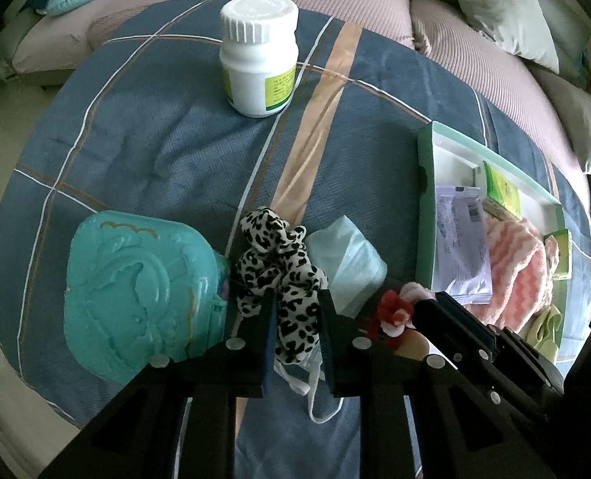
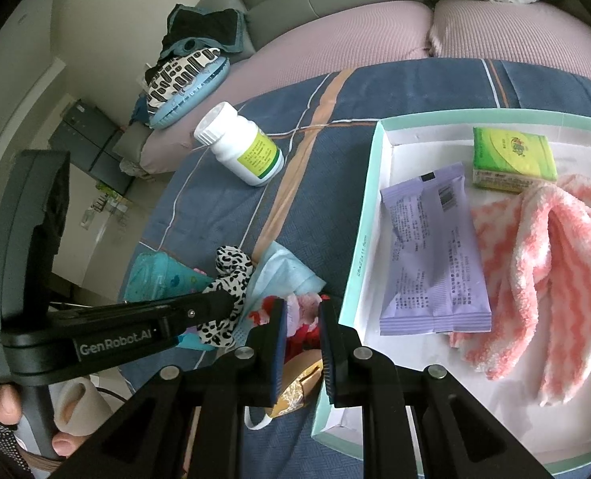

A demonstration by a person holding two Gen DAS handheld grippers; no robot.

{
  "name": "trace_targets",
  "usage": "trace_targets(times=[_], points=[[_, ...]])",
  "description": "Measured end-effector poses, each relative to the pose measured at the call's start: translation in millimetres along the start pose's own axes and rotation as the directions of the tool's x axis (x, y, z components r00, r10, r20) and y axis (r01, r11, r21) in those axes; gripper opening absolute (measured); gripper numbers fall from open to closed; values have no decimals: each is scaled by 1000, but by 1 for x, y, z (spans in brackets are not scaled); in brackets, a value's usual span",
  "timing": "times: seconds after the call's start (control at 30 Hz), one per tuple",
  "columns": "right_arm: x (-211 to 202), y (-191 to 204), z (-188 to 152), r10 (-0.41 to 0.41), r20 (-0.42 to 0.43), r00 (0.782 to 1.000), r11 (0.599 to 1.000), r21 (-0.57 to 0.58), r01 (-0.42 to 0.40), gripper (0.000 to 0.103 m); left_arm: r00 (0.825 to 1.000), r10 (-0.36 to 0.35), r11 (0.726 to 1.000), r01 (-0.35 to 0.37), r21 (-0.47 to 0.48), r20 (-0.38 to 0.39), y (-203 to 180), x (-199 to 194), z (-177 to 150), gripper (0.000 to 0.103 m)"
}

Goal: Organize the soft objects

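Observation:
A leopard-print scrunchie (image 1: 273,255) lies on the blue bedspread, and my left gripper (image 1: 297,296) points down over it, its pads pinching a fold of the fabric. From the right wrist view, the left gripper (image 2: 223,303) comes in from the left onto the scrunchie (image 2: 231,267). My right gripper (image 2: 302,303) is shut on a red-and-pink flower hair tie (image 2: 305,311), which shows in the left view as the flower tie (image 1: 391,315). A light blue face mask (image 1: 347,263) lies between the two, its ear loop trailing under the left fingers.
A teal embossed pouch (image 1: 135,291) lies left of the scrunchie. A white pill bottle (image 1: 259,60) stands farther back. The green-rimmed box (image 2: 365,215) on the right holds a purple packet (image 2: 431,255), a green tissue pack (image 2: 510,159) and a pink striped towel (image 2: 554,263).

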State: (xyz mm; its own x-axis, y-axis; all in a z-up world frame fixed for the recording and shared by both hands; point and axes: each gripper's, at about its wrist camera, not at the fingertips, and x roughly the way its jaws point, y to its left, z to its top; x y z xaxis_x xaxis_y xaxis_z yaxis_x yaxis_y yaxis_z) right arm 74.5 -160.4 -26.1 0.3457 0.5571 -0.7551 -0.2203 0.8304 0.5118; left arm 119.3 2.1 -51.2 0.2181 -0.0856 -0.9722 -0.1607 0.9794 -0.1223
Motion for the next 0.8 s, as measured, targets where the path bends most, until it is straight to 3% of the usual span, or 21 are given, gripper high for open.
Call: trace_targets(times=[0.4,0.8], points=[[-11,1,3,6,27,1000,1000,0,-6,17,999,-9,1000,9,-10,54,3,-22,-1,15],[-55,1,11,43,152,987,999,6,-45,17,988,-49,999,50,0,147,0,-61,-1,14]])
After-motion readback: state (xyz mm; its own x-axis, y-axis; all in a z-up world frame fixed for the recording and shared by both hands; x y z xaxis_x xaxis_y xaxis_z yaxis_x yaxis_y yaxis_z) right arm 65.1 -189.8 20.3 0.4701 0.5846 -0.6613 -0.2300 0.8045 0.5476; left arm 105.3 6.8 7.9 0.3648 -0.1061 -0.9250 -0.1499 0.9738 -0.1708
